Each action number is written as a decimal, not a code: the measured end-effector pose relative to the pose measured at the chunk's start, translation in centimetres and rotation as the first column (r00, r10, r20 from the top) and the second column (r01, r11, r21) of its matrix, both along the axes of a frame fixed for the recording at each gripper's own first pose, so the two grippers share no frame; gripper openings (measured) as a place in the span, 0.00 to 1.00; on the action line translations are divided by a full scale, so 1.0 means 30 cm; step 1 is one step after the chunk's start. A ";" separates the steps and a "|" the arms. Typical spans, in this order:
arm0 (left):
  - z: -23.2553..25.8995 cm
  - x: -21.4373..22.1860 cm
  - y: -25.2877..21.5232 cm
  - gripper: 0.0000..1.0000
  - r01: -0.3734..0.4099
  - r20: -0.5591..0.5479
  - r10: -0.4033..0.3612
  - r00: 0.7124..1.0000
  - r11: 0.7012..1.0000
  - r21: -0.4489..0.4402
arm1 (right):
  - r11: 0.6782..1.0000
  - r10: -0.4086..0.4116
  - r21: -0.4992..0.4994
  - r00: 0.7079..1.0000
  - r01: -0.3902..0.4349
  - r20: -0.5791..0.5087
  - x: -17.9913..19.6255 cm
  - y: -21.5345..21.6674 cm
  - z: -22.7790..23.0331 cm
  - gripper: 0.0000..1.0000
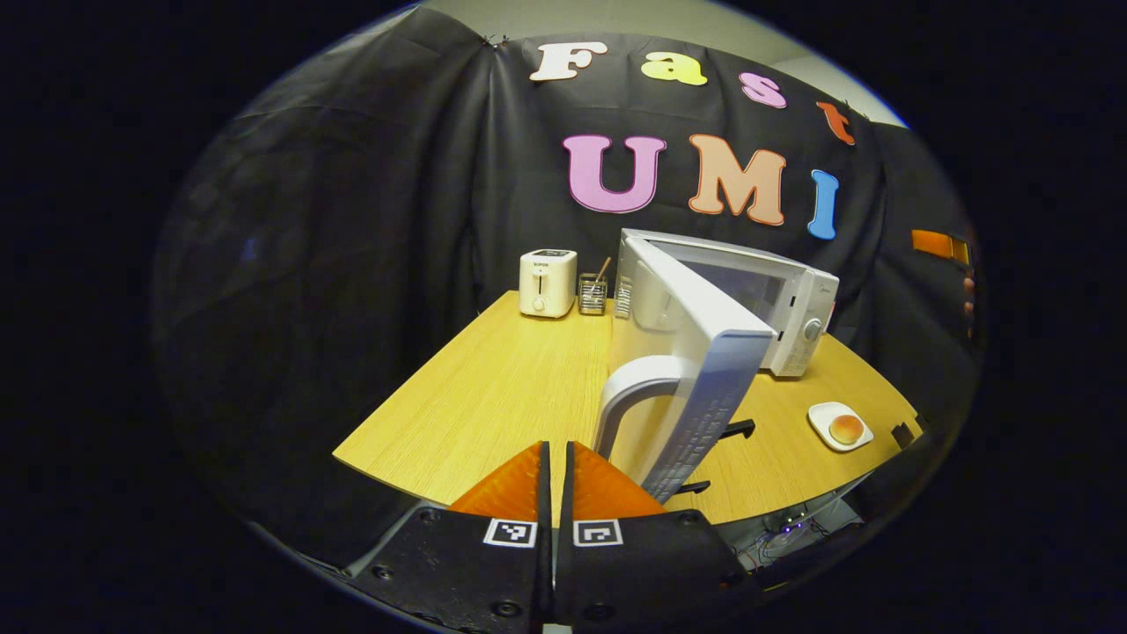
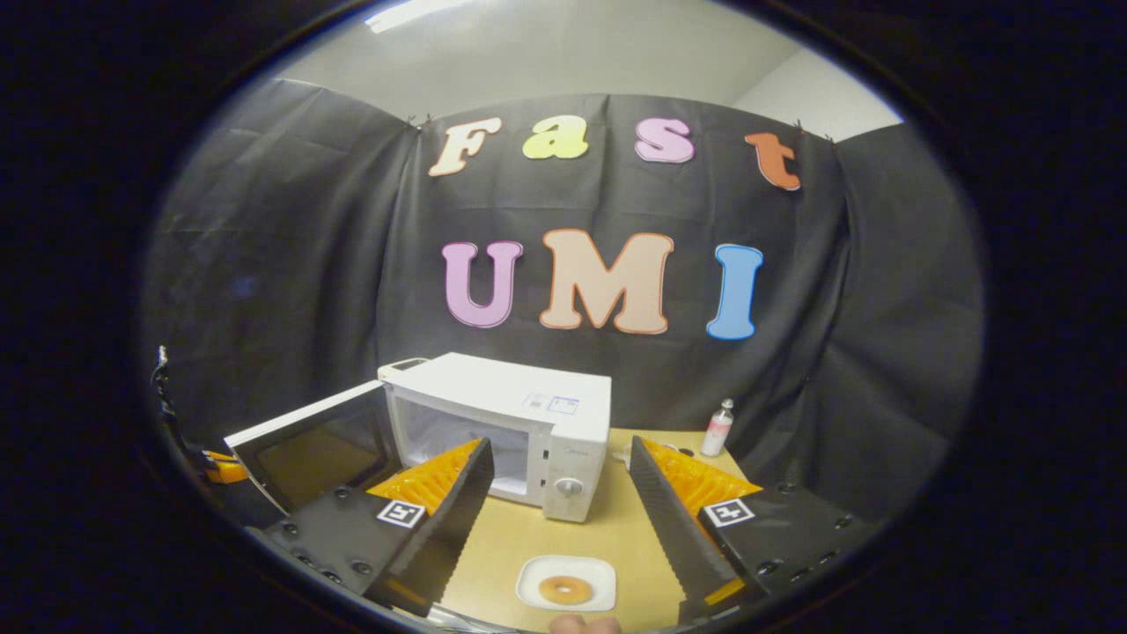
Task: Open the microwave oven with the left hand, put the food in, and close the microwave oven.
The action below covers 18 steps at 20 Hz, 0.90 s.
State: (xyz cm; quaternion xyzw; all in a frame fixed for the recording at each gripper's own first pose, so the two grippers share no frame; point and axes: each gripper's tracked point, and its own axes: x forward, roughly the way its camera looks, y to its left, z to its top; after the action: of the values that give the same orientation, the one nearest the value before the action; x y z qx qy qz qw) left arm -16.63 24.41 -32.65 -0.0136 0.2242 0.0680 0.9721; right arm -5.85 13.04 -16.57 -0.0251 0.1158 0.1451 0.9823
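The left hand-held gripper (image 1: 555, 458), fingers closed together and empty, faces the swung-open door (image 1: 696, 379) of the white microwave oven (image 2: 519, 423), while the right hand-held gripper (image 2: 555, 519), spread wide and empty, straddles a ring-shaped pastry (image 2: 565, 589) on a white plate (image 2: 528, 577) on the wooden table (image 1: 493, 396).

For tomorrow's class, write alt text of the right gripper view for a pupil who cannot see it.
The right gripper, fingers spread wide, hovers above a doughnut on a small white plate on a wooden table. Behind stands a white microwave, its door swung open leftward.
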 end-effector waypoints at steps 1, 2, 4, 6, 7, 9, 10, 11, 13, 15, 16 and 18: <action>-0.001 0.003 0.002 0.01 -0.001 -0.002 0.002 1.000 1.000 0.005 | 1.000 -0.006 0.005 1.000 0.006 -0.016 -0.004 -0.006 -0.032 0.98; -0.009 0.004 0.003 0.01 -0.002 -0.011 0.002 1.000 1.000 0.009 | 1.000 -0.014 0.005 0.999 0.014 -0.032 -0.003 -0.011 -0.061 0.98; -0.006 0.003 0.010 0.06 -0.009 -0.019 0.009 1.000 1.000 0.013 | 1.000 -0.025 -0.003 0.997 0.025 -0.073 -0.008 -0.023 -0.150 0.97; -0.002 -0.006 0.001 0.20 -0.004 -0.012 0.004 1.000 1.000 -0.004 | 0.999 -0.033 -0.017 0.990 0.031 -0.138 -0.024 -0.028 -0.267 0.98; -0.006 -0.009 0.000 0.28 -0.008 -0.016 0.008 1.000 1.000 -0.003 | 0.999 -0.038 -0.029 0.985 0.033 -0.169 -0.032 -0.030 -0.331 0.97; -0.025 -0.012 0.004 0.41 -0.011 -0.029 0.011 1.000 1.000 0.004 | 0.997 -0.052 -0.073 0.970 0.035 -0.237 -0.047 -0.040 -0.474 0.97; -0.018 -0.011 -0.002 0.48 -0.009 -0.028 0.009 1.000 1.000 0.000 | 0.995 -0.057 -0.099 0.961 0.031 -0.270 -0.059 -0.048 -0.539 0.97; -0.016 -0.005 -0.011 0.42 -0.005 -0.028 0.005 1.000 1.000 -0.002 | 0.991 -0.068 -0.132 0.951 0.028 -0.303 -0.074 -0.061 -0.619 0.98; -0.017 0.001 -0.022 0.42 0.000 -0.023 0.000 1.000 1.000 0.003 | 0.984 -0.081 -0.176 0.926 0.016 -0.369 -0.095 -0.077 -0.762 0.99; -0.019 0.005 -0.027 0.41 -0.003 -0.026 0.003 1.000 1.000 -0.002 | 0.979 -0.096 -0.203 0.891 0.005 -0.443 -0.126 -0.094 -0.896 0.99; -0.021 0.009 -0.030 0.41 -0.005 -0.027 0.005 1.000 1.000 -0.006 | 0.977 -0.108 -0.211 0.872 0.006 -0.477 -0.141 -0.100 -0.951 0.99; -0.019 0.011 -0.034 0.43 -0.008 -0.028 0.008 1.000 1.000 -0.006 | 0.973 -0.139 -0.229 0.847 0.021 -0.513 -0.143 -0.119 -1.015 0.99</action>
State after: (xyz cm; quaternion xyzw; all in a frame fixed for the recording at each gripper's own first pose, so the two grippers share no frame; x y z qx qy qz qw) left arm -16.30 23.40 -33.21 -0.0165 0.2380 0.0714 0.9685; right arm -10.12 9.48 -47.03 -0.0856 0.3957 0.0917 0.9098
